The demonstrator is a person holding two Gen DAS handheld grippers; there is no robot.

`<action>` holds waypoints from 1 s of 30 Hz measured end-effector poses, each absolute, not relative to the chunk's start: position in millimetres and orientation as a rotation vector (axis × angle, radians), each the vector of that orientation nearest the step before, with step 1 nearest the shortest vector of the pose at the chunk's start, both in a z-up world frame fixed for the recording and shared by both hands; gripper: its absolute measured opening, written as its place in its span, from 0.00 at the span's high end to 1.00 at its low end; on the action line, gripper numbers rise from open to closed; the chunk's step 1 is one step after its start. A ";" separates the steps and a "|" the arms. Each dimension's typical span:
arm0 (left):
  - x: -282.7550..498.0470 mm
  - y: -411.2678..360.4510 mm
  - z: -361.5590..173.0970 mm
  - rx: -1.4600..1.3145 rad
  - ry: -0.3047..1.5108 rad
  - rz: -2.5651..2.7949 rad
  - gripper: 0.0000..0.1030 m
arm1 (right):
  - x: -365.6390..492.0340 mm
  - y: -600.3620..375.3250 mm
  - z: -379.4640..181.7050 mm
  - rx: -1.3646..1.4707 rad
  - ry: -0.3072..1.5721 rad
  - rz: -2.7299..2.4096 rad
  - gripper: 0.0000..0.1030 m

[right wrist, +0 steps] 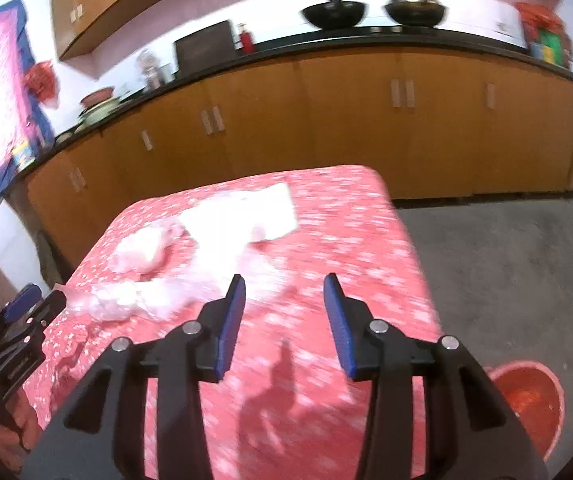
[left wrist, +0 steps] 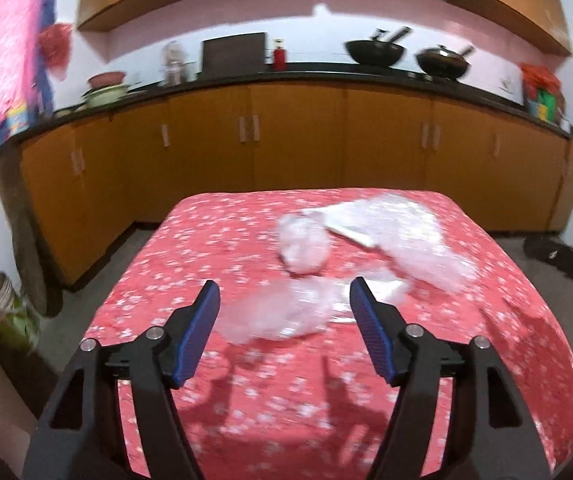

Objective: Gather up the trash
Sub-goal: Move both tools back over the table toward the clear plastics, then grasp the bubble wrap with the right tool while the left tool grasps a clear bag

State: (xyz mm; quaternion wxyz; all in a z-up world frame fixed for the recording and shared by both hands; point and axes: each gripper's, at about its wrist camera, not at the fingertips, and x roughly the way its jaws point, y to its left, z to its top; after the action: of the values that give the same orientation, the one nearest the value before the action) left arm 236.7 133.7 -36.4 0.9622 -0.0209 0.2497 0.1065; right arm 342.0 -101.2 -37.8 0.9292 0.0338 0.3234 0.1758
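The left gripper (left wrist: pixel 284 294) hangs above the near half of a table (left wrist: pixel 506 360) that is covered with a red flowered cloth, and its two blue fingers stand wide apart with nothing between them. Just in front of its tips lies a crumpled clear plastic bag (left wrist: pixel 282 316), flat on the cloth. A little farther there is a second crumpled bag (left wrist: pixel 304 246), and to the right of it a larger sheet of plastic (left wrist: pixel 418 236) with a white paper (left wrist: pixel 346 228) at its edge; the pictures are blurred, so I cannot tell if these pieces touch each other. The right gripper (right wrist: pixel 284 286) is also open, its fingers apart and empty, above the right part of the table. In its view the plastic pieces lie ahead and to the left, and the left gripper shows at the left edge. On the floor, at the right of the table, stands a red bucket (right wrist: pixel 542 396). Behind the table runs a row of orange cabinets (left wrist: pixel 294 136) under a dark counter, with two black woks (left wrist: pixel 374 52) on it.
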 end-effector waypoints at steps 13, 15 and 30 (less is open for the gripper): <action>263.4 161.5 -47.4 -0.047 0.517 0.166 0.22 | 402.1 -32.9 -73.3 -0.017 0.786 0.335 0.72; 267.1 160.9 -50.0 -0.042 0.528 0.155 0.22 | 402.0 -31.6 -78.0 -0.031 0.799 0.334 0.88; 297.6 161.2 -73.6 -0.038 0.710 0.125 0.45 | 376.6 -47.7 -72.2 -0.014 0.769 0.341 0.93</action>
State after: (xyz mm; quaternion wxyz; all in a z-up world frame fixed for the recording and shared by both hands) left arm 297.6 161.2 -73.6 0.9356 -0.0187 0.3472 0.0610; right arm 376.6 -47.7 -72.2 0.9127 -0.0069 0.3734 0.1657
